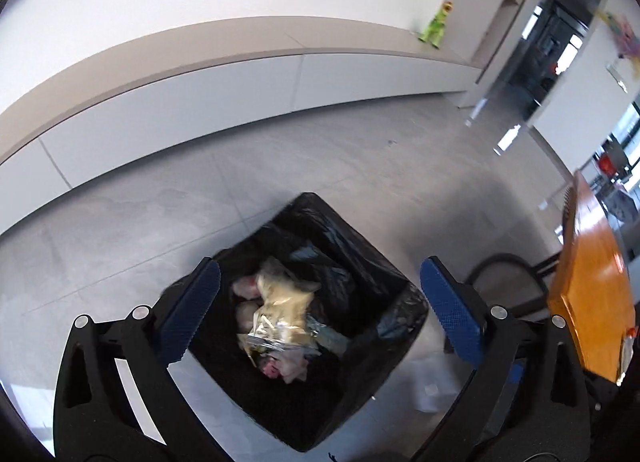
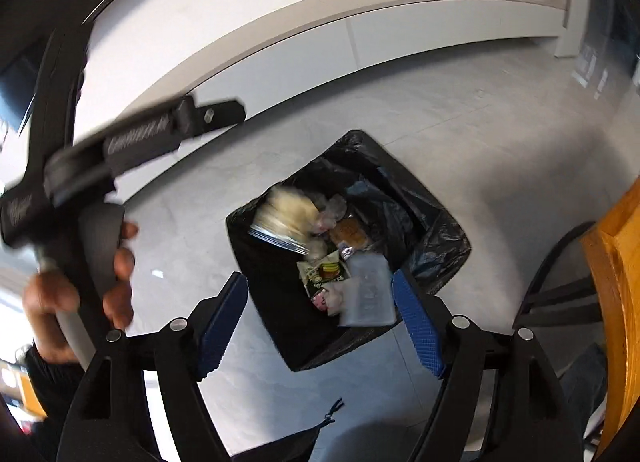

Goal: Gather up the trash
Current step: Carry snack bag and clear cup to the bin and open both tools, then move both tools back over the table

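Both tongs hang over a square bin (image 1: 360,246) lined with glossy, crinkled black plastic, standing on grey tiled floor (image 1: 120,229).

The left gripper (image 1: 320,310) stands spread wide, its blue knurled pads (image 1: 192,306) clear of everything. Between and below them a crumpled pale-gold foil wrapper (image 1: 280,310) lies on the heap inside the bin, motion-blurred, long axis running roughly away from the tongs.

The right gripper (image 2: 320,318) is also spread, nothing pinched. Just beyond its pads, in the bin, lie a flat frosted clear pouch (image 2: 366,294), a brown snack packet (image 2: 350,236) and a printed dark packet (image 2: 324,272).

An orange lacquered wooden table (image 1: 588,294) is to the right of both tongs.
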